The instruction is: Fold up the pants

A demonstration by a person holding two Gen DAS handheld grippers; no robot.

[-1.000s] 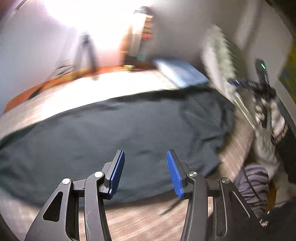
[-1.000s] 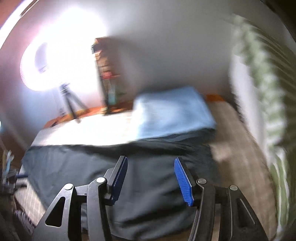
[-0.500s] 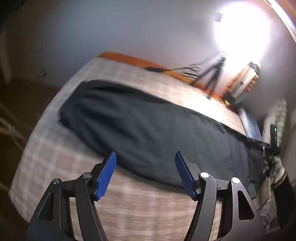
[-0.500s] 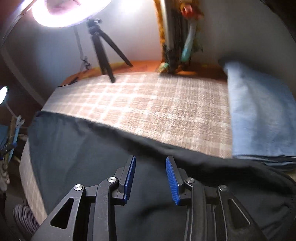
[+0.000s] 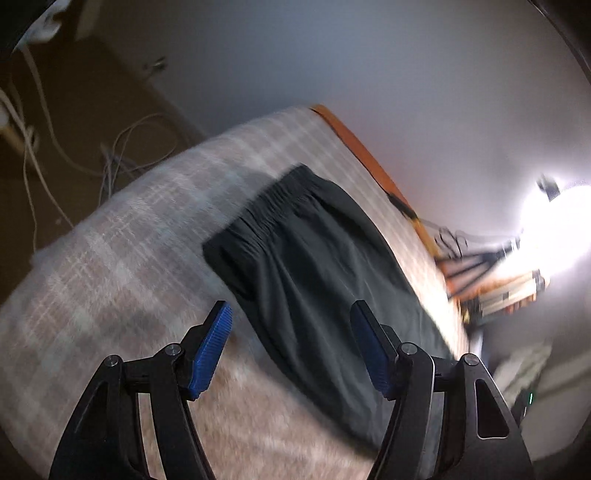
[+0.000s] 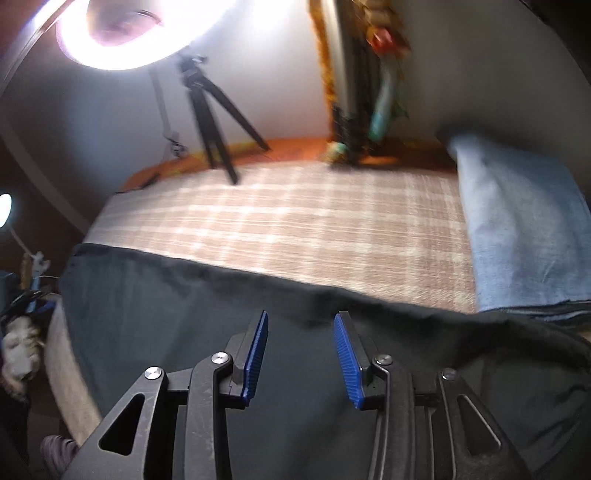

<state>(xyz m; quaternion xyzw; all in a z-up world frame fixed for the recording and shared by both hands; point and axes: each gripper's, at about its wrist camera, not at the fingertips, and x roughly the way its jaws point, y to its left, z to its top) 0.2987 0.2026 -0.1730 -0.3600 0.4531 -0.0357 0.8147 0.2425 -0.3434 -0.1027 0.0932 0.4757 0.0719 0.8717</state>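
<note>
Dark grey pants [image 5: 314, 266] lie flat along a plaid bed cover [image 5: 122, 258]. In the left wrist view their gathered waistband [image 5: 273, 206] points away from me. My left gripper [image 5: 291, 317] is open and empty, hovering above the pants near the waist end, its left finger over the cover. In the right wrist view the pants [image 6: 184, 306] fill the near part of the frame. My right gripper [image 6: 301, 325] is open and empty, hovering just above the pants close to their far edge.
A folded light blue cloth [image 6: 524, 229] lies on the bed at the right. A tripod [image 6: 210, 122] with a bright ring light [image 6: 140, 29] stands behind the bed. Cables [image 5: 74, 147] lie on the floor past the bed's left edge.
My left gripper has swung along the pants towards the waistband end, which now shows closer. My right gripper has stayed above the far edge of the pants and its jaws have widened a little.
</note>
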